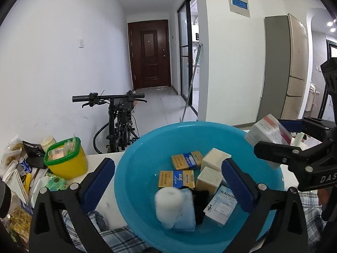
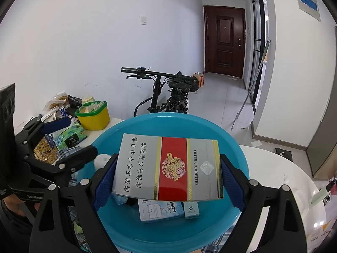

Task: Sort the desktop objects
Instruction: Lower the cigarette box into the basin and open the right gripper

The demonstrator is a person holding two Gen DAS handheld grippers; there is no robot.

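The left hand-held gripper (image 1: 168, 181) gapes empty over one blue basin (image 1: 134, 168); the right hand-held gripper (image 2: 168, 181) grasps one cigarette carton (image 2: 168, 166).

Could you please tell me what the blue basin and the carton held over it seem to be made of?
Blue basin: likely moulded plastic, smooth and glossy, with soft highlights on its wall. Red-and-silver carton: apparently printed cardboard, shiny, perhaps film-wrapped, with metallic gold stripes.

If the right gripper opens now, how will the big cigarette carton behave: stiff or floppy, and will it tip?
The cigarette carton looks like stiff, flat cardboard, so it probably keeps its shape. Its glossy face may slide against the right gripper. Released above the blue basin, it would likely land tilted on the small boxes below.
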